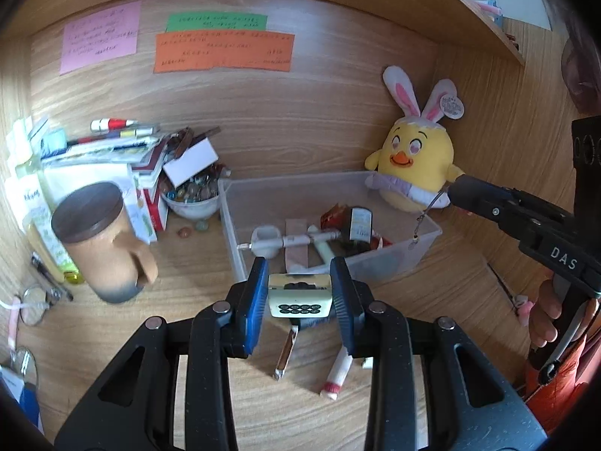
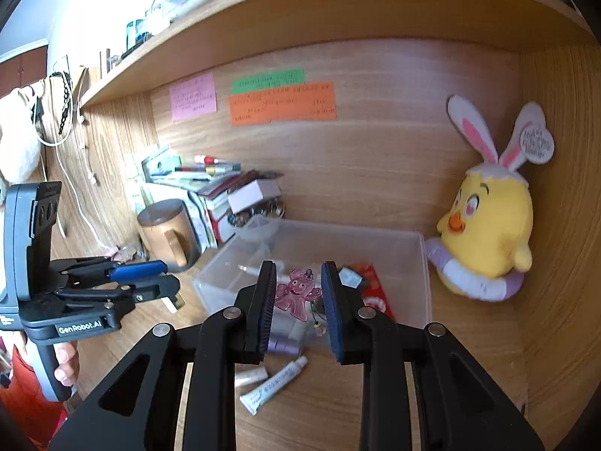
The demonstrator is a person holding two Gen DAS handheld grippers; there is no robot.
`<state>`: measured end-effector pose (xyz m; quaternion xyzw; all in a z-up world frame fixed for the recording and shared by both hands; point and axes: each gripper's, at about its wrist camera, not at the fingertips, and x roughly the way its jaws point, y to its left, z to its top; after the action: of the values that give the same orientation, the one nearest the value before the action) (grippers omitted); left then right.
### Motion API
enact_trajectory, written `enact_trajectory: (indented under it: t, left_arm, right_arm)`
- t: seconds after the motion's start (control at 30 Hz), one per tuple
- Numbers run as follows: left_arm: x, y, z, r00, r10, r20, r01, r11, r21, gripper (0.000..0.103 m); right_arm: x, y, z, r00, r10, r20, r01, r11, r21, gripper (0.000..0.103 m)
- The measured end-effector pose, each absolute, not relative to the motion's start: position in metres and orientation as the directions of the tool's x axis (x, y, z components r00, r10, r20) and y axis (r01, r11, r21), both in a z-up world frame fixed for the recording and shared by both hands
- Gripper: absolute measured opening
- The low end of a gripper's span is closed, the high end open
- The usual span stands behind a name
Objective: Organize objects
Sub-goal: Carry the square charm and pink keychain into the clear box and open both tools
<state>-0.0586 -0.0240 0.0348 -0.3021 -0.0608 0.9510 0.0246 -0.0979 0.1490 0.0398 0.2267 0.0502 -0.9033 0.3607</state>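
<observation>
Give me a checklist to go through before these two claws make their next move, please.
1. Left gripper grips the small cream box between its pads: ok.
2. Right gripper grips the pink charm: ok.
3. Clear bin has no lid on and bare floor left inside: ok.
4. Charm hangs right above the bin, not past its rim: cannot tell.
5. The two grippers are well apart: ok.
6. Desk in front of the bin is tidy: not ok, a white tube and other small things lie there.

open bin (image 1: 424, 242), mug (image 1: 101, 240) left, plush (image 1: 417, 161) right
</observation>
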Motion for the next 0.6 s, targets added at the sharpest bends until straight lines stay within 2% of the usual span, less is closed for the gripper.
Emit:
enact_trajectory:
  t: [0.3,0.6]
  left_arm:
    - [-0.088,-0.025,0.046,-0.826,0.082,-0.557,-0.008,-0.991,-0.134,0.033]
    - [-0.126,-0.035,0.028,-0.791,0.087,-0.606,0.020,-0.986,-0.168,0.033]
  right_arm:
    - [-0.120,0.143,0.048,-0.660,-0.615,-0.432,0.658,-0.750,0.063,0.022]
    - [-0.165,0.138,0.014,-0.640,-0.554,-0.533,0.608,-0.789,0.090,0.022]
